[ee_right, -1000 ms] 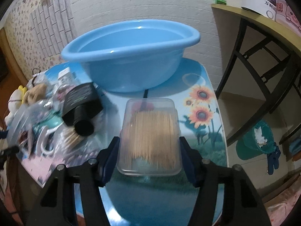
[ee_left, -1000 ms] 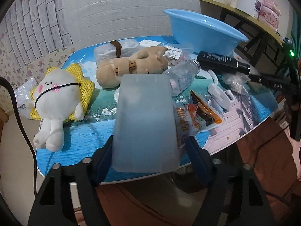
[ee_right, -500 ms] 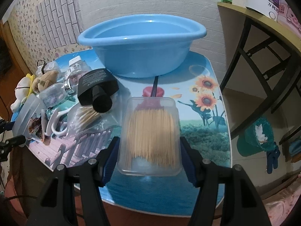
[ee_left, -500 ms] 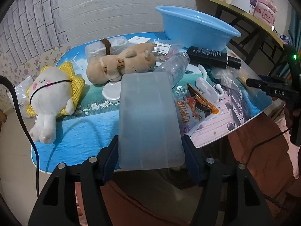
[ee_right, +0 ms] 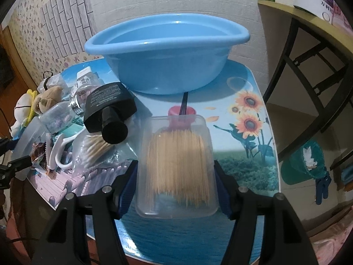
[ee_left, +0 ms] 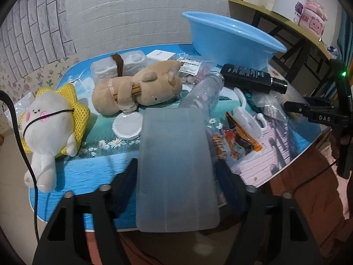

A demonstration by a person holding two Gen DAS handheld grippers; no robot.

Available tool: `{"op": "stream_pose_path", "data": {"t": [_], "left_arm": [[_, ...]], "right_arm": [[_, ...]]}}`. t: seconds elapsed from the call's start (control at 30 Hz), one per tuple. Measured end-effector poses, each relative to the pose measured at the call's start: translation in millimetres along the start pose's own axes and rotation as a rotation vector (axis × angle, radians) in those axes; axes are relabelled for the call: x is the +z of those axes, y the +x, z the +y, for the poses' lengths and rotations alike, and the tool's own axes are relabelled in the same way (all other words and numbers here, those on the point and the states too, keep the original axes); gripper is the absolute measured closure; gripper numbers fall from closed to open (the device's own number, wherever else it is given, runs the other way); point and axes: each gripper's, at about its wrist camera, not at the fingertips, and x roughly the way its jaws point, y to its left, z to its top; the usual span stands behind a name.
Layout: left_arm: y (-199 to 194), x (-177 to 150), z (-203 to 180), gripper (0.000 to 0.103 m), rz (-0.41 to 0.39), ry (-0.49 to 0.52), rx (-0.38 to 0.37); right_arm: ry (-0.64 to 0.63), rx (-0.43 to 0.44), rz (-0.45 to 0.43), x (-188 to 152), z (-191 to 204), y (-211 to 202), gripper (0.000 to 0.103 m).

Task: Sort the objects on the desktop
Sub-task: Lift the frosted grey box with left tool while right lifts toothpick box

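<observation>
So the desk (ee_right: 247,101) with the printed sunflower and sea scene sits under both tools and it's pretty cluttered. The biggest thing on it is the blue basin (ee_right: 167,66), straight ahead of the right tool (ee_right: 176,172) near the white brick wall, and far ahead and off to the right of the left tool (ee_left: 175,176).

The left tool is clamped on a frosted plastic lid (ee_left: 174,167), its jaws closing in on it from both sides, held over the near edge of the desk. Ahead and to its left lies a white plush on a yellow net (ee_left: 47,128), and straight ahead there's a tan plush (ee_left: 141,88) on its side.

The right tool is gripping a clear tub of toothpicks (ee_right: 177,161), with the blue pads tight on both long sides. Just ahead and to the left of it a black bottle (ee_right: 110,108) lies with its cap toward the tool, resting on a clear bag of wooden sticks (ee_right: 97,148).
</observation>
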Motion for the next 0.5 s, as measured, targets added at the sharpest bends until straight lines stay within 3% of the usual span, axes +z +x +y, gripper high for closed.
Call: {"op": "stream_pose_path", "data": {"t": [0.3,0.5], "left_arm": [[-14.0,-5.5,1.8,0.041,-0.027,-0.026,-0.014],[-42.6,6.0,-1.1,0.041,-0.1,-0.021,0.0]], "right_arm": [[0.005,0.014,-0.014,-3.6,1.8,-8.9,0.043],[0.001,0.023,-0.088,1.2,3.5,-32.8,0.043]]}}
